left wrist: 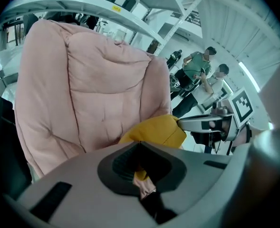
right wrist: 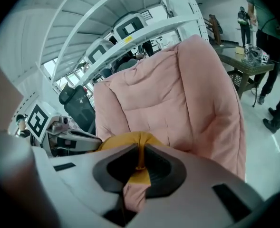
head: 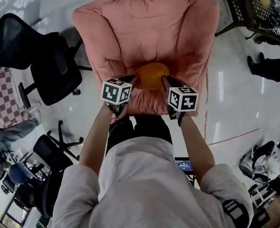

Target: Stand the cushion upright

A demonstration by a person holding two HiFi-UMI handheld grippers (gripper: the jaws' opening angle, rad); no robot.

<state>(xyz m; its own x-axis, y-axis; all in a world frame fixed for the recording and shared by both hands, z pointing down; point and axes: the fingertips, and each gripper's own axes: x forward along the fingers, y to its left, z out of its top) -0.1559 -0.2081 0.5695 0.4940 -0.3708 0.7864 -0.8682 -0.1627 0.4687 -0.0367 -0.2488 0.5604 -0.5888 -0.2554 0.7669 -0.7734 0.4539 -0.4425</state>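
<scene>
An orange-yellow cushion (head: 151, 75) lies on the seat of a pink padded armchair (head: 144, 27), near the seat's front edge. My left gripper (head: 132, 79) is shut on the cushion's left edge. In the left gripper view a fold of the yellow cushion (left wrist: 156, 129) is pinched between the jaws of the left gripper (left wrist: 140, 164). My right gripper (head: 166, 80) is shut on the cushion's right edge. The right gripper view shows the cushion's (right wrist: 125, 140) seam clamped in the right gripper (right wrist: 140, 163). The armchair's back (right wrist: 178, 94) rises behind it.
Black office chairs (head: 49, 65) and a checked cloth (head: 6, 96) stand at the left. A black lattice table (head: 254, 4) and a person's dark legs and shoes (head: 268, 65) are at the upper right. A red line (head: 235, 136) crosses the glossy floor. Clutter lines both lower corners.
</scene>
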